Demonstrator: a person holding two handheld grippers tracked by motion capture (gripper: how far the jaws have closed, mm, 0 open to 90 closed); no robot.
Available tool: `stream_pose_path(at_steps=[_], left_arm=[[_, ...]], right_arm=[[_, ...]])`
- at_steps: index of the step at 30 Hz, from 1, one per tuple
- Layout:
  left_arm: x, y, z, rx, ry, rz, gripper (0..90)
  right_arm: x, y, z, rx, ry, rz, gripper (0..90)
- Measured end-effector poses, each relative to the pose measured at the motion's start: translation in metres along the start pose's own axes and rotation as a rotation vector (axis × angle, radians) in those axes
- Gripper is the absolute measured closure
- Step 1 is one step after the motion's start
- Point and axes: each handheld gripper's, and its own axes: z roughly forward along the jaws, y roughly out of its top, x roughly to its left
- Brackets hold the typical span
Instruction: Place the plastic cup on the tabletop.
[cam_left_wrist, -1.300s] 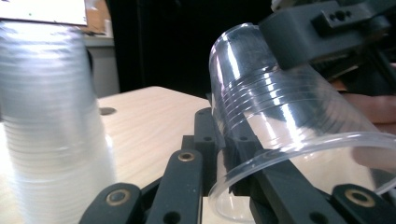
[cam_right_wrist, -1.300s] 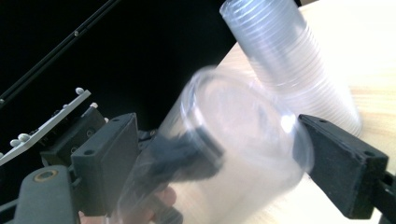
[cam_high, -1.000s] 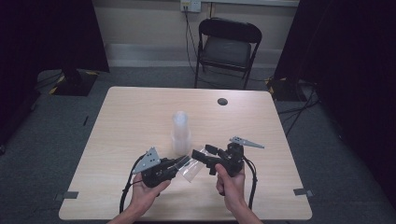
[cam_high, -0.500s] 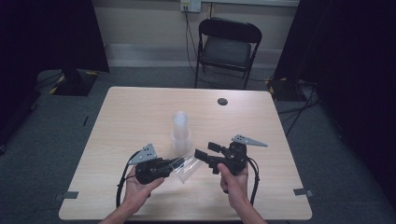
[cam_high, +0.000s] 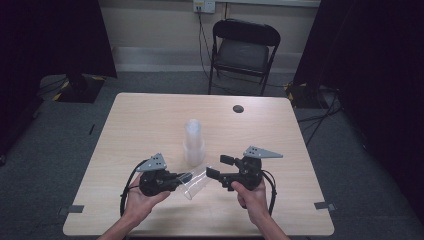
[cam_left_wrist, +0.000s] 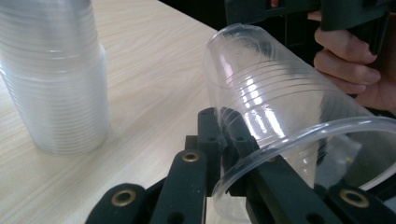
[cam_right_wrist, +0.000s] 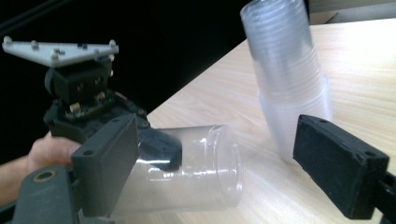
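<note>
A single clear plastic cup (cam_high: 196, 182) lies on its side just above the table, and my left gripper (cam_high: 181, 178) is shut on its wall at the rim. In the left gripper view the left gripper (cam_left_wrist: 222, 128) pinches the cup (cam_left_wrist: 285, 107), whose closed end points away toward the person's right hand (cam_left_wrist: 348, 58). My right gripper (cam_high: 219, 167) is open just right of the cup's closed end. Seen from the right gripper (cam_right_wrist: 224, 163), its jaws stand wide apart, with the cup (cam_right_wrist: 196, 172) ahead between them and untouched. A tall stack of clear cups (cam_high: 193, 142) stands upright behind both grippers.
The wooden table (cam_high: 150, 125) has a small dark disc (cam_high: 238, 108) near its far right edge. A black folding chair (cam_high: 243, 47) stands on the floor beyond the table. Cables trail from both grippers toward the front edge.
The left gripper has drawn slightly left with the cup still in it. The right gripper has shifted a little right, away from the cup, jaws apart.
</note>
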Motion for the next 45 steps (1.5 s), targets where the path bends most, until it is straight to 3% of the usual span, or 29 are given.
stream_pose_path(at_steps=[5, 12, 17, 22, 29, 34, 36, 39, 42, 45], left_arm=[[0.001, 0.0, 0.002, 0.063, -0.033, -0.015, 89.0], [0.001, 0.002, 0.003, 0.118, -0.058, 0.012, 89.9], [0.002, 0.003, 0.005, 0.19, -0.095, -0.013, 90.0], [0.006, 0.004, 0.008, 0.227, -0.1, -0.011, 89.9], [0.006, 0.007, 0.013, 0.304, -0.123, 0.0, 89.9], [0.005, 0.007, 0.018, 0.341, -0.138, 0.0, 89.9], [0.005, 0.007, 0.019, 0.355, -0.143, -0.009, 89.9], [0.006, 0.008, 0.021, 0.336, -0.167, -0.06, 89.8], [0.005, 0.009, 0.024, 0.352, -0.178, -0.08, 89.9], [0.003, 0.009, 0.027, 0.356, -0.182, -0.098, 89.9]], right_arm=[[-0.001, -0.004, -0.005, 0.01, 0.003, -0.008, 14.3], [0.0, -0.006, -0.006, 0.062, 0.034, -0.052, 14.5], [0.004, -0.01, -0.001, 0.105, 0.056, -0.119, 15.0], [0.01, -0.013, 0.004, 0.15, 0.088, -0.21, 17.1], [0.022, -0.018, 0.012, 0.245, 0.057, -0.363, 18.7], [0.031, -0.025, 0.018, 0.309, 0.084, -0.479, 16.2], [0.034, -0.027, 0.02, 0.328, 0.094, -0.516, 14.7], [0.041, -0.031, 0.023, 0.355, 0.101, -0.603, 14.2], [0.046, -0.035, 0.026, 0.387, 0.086, -0.677, 13.2], [0.049, -0.038, 0.03, 0.411, 0.061, -0.721, 12.8]])
